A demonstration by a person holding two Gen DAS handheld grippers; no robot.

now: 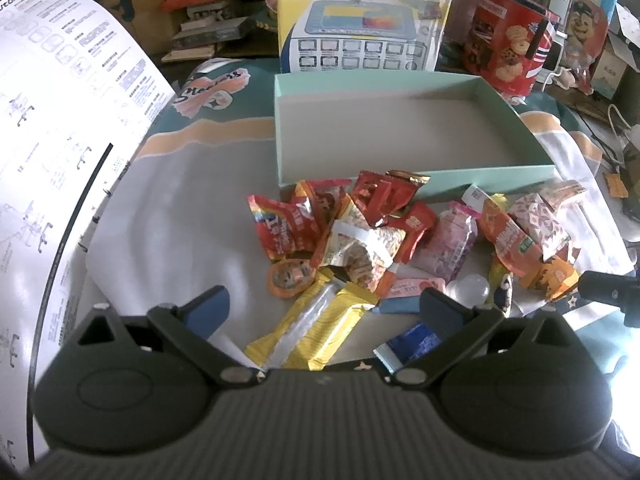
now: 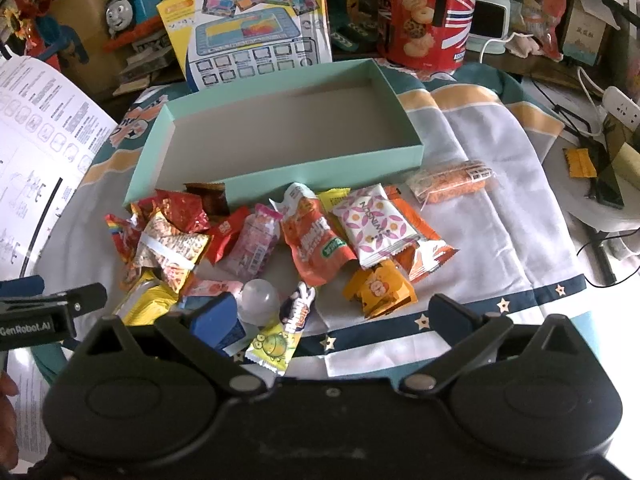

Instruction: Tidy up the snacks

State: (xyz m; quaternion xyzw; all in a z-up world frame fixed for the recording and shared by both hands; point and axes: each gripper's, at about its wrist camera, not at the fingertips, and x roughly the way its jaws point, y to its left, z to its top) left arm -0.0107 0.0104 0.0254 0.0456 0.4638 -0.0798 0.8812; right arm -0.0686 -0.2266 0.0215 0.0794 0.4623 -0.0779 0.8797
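Observation:
A shallow mint-green box [image 1: 412, 177] [image 2: 280, 180] lies empty on the cloth-covered table. Just in front of it sits a loose pile of snack packets: a rainbow red packet [image 1: 280, 228], a yellow wafer bar [image 1: 316, 328], a pink packet [image 2: 254, 240], an orange packet [image 2: 316, 244] and a white flower-print packet [image 2: 374, 224]. An orange stick snack [image 2: 452, 180] lies apart at the right. My left gripper [image 1: 326, 310] hangs open over the near-left part of the pile. My right gripper [image 2: 332, 316] is open above the pile's near edge. Neither holds anything.
A large printed sheet [image 1: 52, 152] rises at the left. Behind the box stand a toy box [image 1: 360, 24] and a red cookie tin [image 2: 424, 16]. Cables and a power strip [image 2: 624, 104] lie off the table's right side. Bare cloth [image 2: 500, 220] spreads to the right.

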